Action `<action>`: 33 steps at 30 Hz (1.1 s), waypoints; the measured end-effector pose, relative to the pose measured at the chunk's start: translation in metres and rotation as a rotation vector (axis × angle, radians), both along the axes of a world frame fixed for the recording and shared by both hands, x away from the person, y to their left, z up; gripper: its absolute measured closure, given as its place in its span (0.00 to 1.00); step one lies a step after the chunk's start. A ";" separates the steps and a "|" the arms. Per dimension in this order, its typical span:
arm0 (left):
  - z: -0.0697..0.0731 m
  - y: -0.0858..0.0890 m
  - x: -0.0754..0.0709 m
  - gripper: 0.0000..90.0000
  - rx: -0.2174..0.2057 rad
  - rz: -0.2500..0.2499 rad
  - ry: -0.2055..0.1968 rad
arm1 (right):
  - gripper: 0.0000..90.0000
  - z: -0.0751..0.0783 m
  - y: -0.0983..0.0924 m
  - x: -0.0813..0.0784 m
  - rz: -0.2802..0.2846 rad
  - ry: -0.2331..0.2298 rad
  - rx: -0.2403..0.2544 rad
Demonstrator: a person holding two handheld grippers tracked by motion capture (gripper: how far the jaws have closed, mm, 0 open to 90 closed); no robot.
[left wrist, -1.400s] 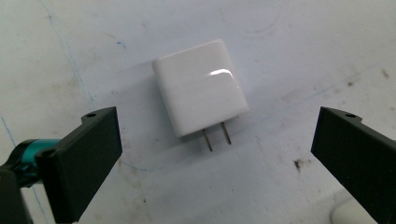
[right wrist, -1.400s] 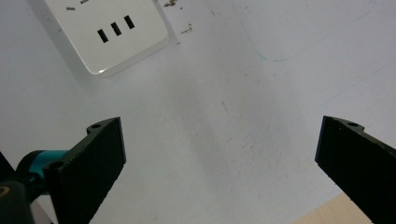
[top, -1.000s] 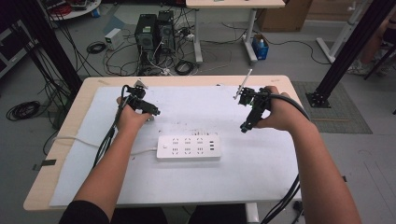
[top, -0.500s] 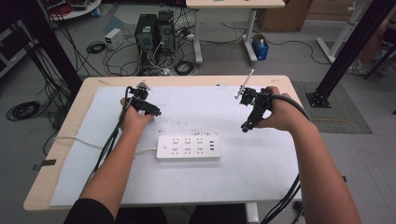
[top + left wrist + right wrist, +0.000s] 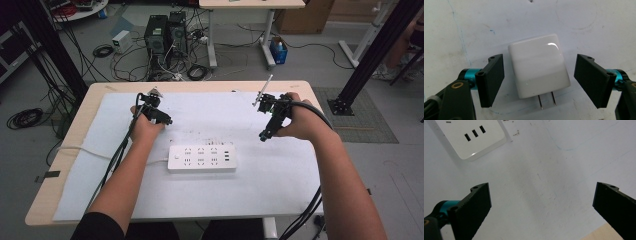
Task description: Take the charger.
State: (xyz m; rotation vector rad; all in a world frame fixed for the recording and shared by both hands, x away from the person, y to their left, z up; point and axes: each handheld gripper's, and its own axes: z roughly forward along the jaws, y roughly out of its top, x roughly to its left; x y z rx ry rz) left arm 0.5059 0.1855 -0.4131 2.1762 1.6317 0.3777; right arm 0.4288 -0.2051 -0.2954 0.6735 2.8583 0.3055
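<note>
The left tool [image 5: 540, 80] hangs over a white charger plug [image 5: 539, 66] that lies flat on the white sheet [image 5: 280, 175] covering the desk [image 5: 75, 135]. Its black jaws have just been closing and now stand on either side of the plug with a gap on each side, so nothing is gripped yet. The plug is a glossy, rounded-cornered plastic block, slightly longer than wide; its two flat metal prongs [image 5: 546, 100] point back toward the tool, along its long axis. The right tool [image 5: 264, 136] hovers with jaws spread wide and empty over bare sheet, near the USB end of a white power strip [image 5: 201, 158], a long smooth bar lying across the desk.
</note>
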 end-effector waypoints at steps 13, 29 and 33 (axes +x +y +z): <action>0.000 -0.001 0.000 0.35 0.008 0.003 0.013 | 0.01 0.003 -0.002 -0.001 -0.010 -0.010 0.014; -0.004 -0.003 0.000 0.47 0.024 0.002 0.024 | 0.01 0.004 -0.009 -0.002 -0.024 -0.018 0.013; -0.003 -0.003 0.000 0.47 0.027 -0.004 0.028 | 0.01 0.004 -0.010 -0.003 -0.028 -0.019 0.014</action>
